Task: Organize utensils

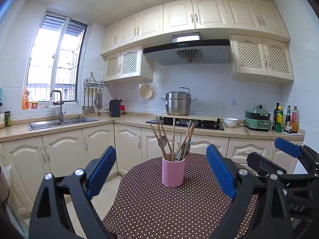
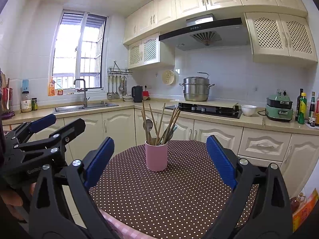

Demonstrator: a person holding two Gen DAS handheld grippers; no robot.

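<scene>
Cream kitchen cabinets run behind a round table (image 1: pixel 159 209) covered in a brown cloth with white dots. One pink cup (image 1: pixel 173 172) stands upright on the table, toward its far side, holding the utensils: several wooden chopsticks (image 1: pixel 173 137) fanned out, too crossed to count exactly, and one metal spoon (image 1: pixel 162 141) with its bowl up; other handles sit low in the cup and are hard to tell apart. Two grippers hover above the table's near edge, well apart from the cup. Left gripper (image 1: pixel 161 174) is spread wide and empty, its two blue fingers (image 1: pixel 101 172) flanking the cup in its view. Right gripper (image 2: pixel 159 162) is likewise wide and empty.
</scene>
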